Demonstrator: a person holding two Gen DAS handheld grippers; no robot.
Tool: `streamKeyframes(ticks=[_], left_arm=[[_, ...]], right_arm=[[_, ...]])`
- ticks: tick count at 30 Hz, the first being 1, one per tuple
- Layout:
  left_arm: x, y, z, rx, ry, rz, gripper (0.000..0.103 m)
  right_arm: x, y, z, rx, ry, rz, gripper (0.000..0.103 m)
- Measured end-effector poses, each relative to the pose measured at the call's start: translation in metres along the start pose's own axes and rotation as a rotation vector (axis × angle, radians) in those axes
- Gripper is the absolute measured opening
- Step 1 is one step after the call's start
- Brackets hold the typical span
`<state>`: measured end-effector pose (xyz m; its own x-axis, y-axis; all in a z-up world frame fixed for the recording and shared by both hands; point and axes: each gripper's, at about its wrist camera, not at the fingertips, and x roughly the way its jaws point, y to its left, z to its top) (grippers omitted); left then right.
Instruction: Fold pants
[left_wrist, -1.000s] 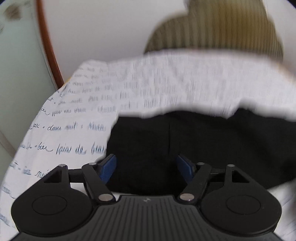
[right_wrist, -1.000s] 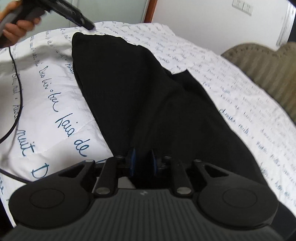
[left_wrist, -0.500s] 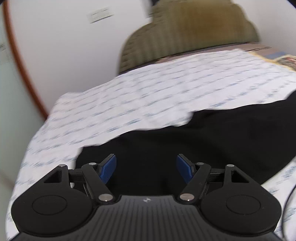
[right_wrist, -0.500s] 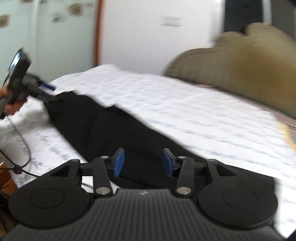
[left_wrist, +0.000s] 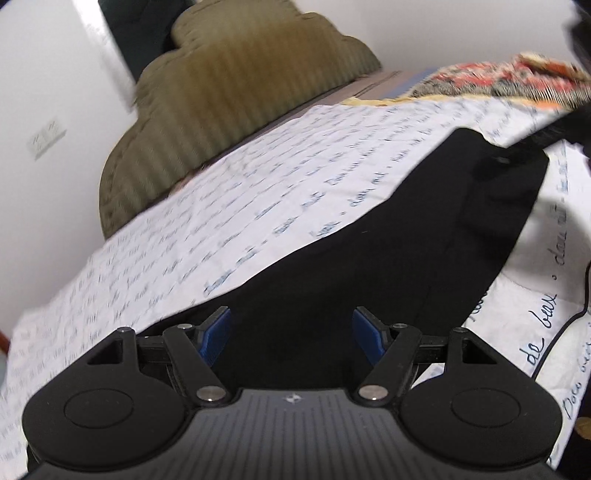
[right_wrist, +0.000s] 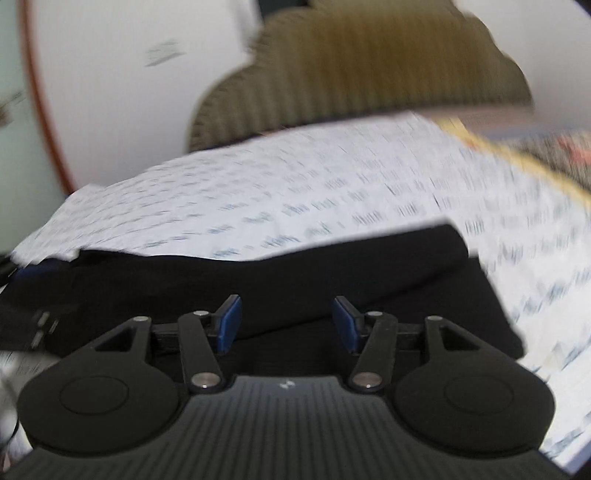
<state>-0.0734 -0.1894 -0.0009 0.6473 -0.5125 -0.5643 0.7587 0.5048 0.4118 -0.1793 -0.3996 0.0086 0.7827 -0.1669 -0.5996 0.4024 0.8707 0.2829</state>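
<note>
A: The black pants (left_wrist: 424, 236) lie folded lengthwise on the bedspread (left_wrist: 240, 221), below the headboard (left_wrist: 240, 92).

B: Your left gripper (left_wrist: 291, 332) gapes empty; your right gripper (right_wrist: 287, 325) has just been opening, nothing between. Snag one layer only and you'll undo the fold.

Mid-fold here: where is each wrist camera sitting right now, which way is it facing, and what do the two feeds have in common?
Left wrist: behind the left gripper, jaws open, looking down along black pants on the script-printed sheet; olive headboard beyond.
Right wrist: behind the right gripper, jaws just been opening, nothing between them, looking across the pants toward the headboard; blurred.
Shared: pants, sheet, headboard, white wall. No hand shows.
</note>
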Motion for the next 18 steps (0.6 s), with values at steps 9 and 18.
streamKeyframes(ticks=[9, 18], left_arm=[[0.03, -0.033, 0.005, -0.019, 0.061, -0.075, 0.072], [0.047, -0.059, 0.009, -0.007, 0.093, -0.046, 0.041]], right_arm=[[0.036, -0.058, -0.006, 0.195, 0.032, -0.115, 0.053], [0.059, -0.081, 0.008, 0.316, 0.011, -0.111, 0.039]])
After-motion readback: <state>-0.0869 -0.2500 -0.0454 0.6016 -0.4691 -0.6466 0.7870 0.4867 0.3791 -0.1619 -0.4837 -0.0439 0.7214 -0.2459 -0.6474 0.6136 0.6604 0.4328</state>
